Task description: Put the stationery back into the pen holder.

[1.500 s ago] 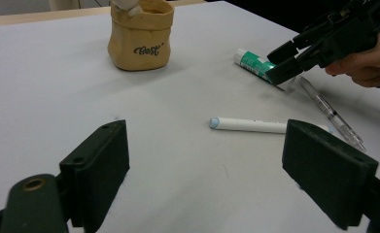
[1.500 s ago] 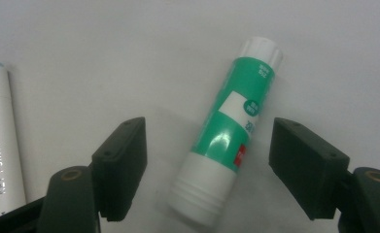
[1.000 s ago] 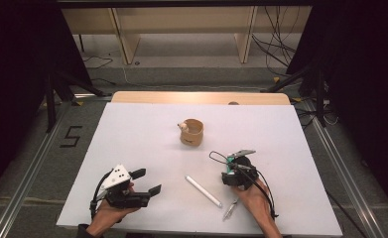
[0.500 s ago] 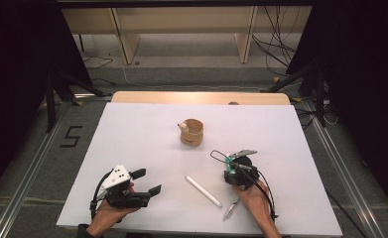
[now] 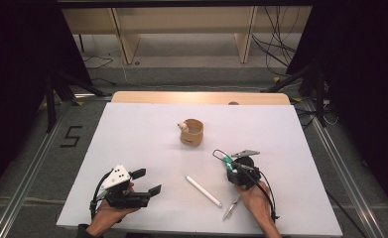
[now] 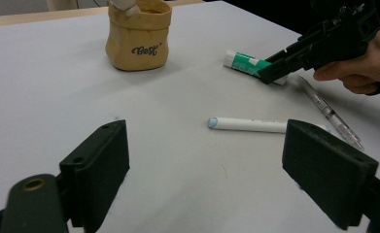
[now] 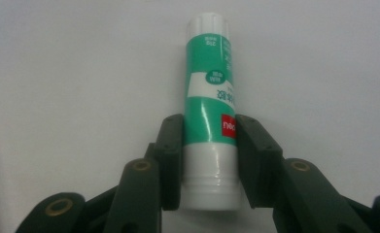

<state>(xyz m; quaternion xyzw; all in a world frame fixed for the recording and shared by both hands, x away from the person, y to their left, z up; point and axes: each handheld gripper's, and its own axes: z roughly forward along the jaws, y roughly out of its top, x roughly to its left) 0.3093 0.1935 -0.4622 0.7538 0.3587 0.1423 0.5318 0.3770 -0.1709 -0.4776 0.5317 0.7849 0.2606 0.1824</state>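
The right tongs (image 7: 209, 160) are closed on the glue stick (image 7: 210, 111) low over the table (image 5: 132, 134), right of centre. This looks like the pick-up; next probably calls for carrying it to the paper cup (image 5: 191, 132). The left tongs (image 6: 216, 170) gape wide, empty. The right gripper view shows the grip; the high view shows the cup.

The high view looks forward and down from above the person's side, taking in the whole white table (image 5: 147, 144). The left gripper view sits low, near the tabletop, facing across it toward the tan pot (image 6: 138, 34) and the other hand. The right gripper view looks closely down on a green glue stick (image 7: 210, 107). That stick (image 6: 248, 65) and the white pen (image 5: 203, 191) (image 6: 260, 124) appear in two views
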